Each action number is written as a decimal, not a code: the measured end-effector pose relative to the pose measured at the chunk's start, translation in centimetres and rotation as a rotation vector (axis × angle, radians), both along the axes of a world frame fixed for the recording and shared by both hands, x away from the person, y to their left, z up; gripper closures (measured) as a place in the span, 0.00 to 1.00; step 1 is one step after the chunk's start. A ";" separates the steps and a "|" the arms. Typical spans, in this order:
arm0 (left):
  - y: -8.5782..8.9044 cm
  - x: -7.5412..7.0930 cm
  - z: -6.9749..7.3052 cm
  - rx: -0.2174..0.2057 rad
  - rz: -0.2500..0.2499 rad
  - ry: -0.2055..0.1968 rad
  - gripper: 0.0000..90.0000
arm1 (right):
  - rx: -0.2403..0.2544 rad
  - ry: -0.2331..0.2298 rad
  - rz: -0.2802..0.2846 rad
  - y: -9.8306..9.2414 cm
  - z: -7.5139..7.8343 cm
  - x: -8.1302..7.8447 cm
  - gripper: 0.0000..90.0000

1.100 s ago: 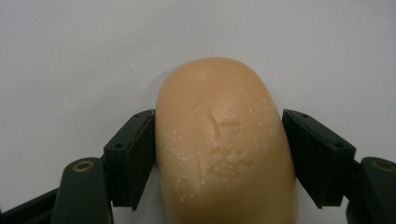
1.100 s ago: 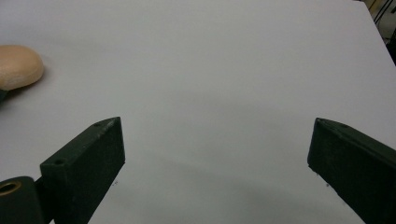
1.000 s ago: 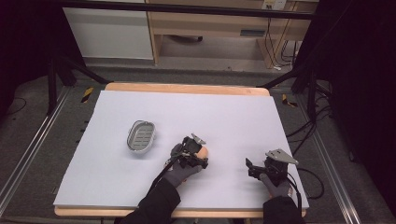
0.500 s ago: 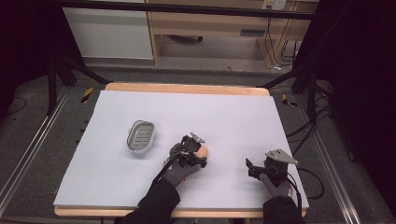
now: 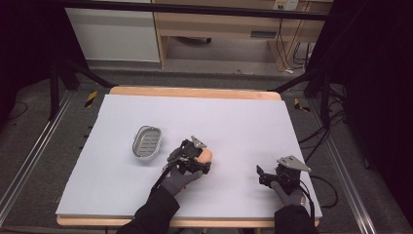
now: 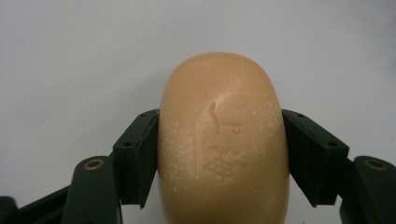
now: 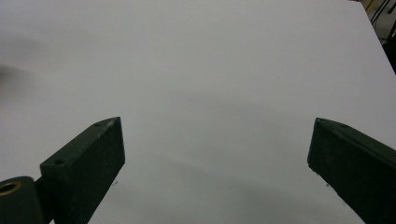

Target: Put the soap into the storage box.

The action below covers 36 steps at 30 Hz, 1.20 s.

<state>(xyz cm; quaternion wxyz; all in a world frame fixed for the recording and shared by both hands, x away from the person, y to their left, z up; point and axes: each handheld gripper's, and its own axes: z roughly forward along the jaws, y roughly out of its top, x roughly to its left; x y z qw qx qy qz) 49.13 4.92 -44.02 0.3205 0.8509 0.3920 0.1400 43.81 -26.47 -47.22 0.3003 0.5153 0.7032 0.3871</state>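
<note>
From above I see my left gripper [image 5: 198, 158] at a tan soap bar [image 5: 204, 156] mid-table, just right of the grey soap dish [image 5: 147, 142]; my right gripper [image 5: 267, 176] sits well apart near the table's [image 5: 234, 117] right edge

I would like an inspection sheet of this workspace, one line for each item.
Surface: white sheet over a wooden table.
Job's things: tan soap bar with stamped mark; grey soap dish lies apart from it, nothing seen inside.
Clutter: nothing seen.
Grippers: left hand-held gripper has jaws pressed on both sides of the soap; right hand-held gripper is open with nothing between its jaws.
Cables: black cable by the right hand-held gripper; more on the floor.
Surroundings: wooden furniture, dark curtains.
</note>
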 end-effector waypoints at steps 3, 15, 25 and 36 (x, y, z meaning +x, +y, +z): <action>0.3 -0.2 0.4 -0.001 -0.002 -0.007 0.35 | 0.000 -0.001 -0.001 0.0 0.0 0.0 0.05; 2.9 -0.9 1.9 -0.011 0.004 -0.029 0.35 | -0.003 -0.001 0.000 0.0 0.0 0.0 0.05; 5.2 -1.6 2.3 -0.012 0.009 -0.034 0.35 | -0.003 -0.001 0.000 0.0 0.0 0.0 0.05; 7.5 -2.2 2.6 -0.031 0.037 -0.043 0.35 | -0.008 0.005 0.000 0.0 -0.1 0.0 0.05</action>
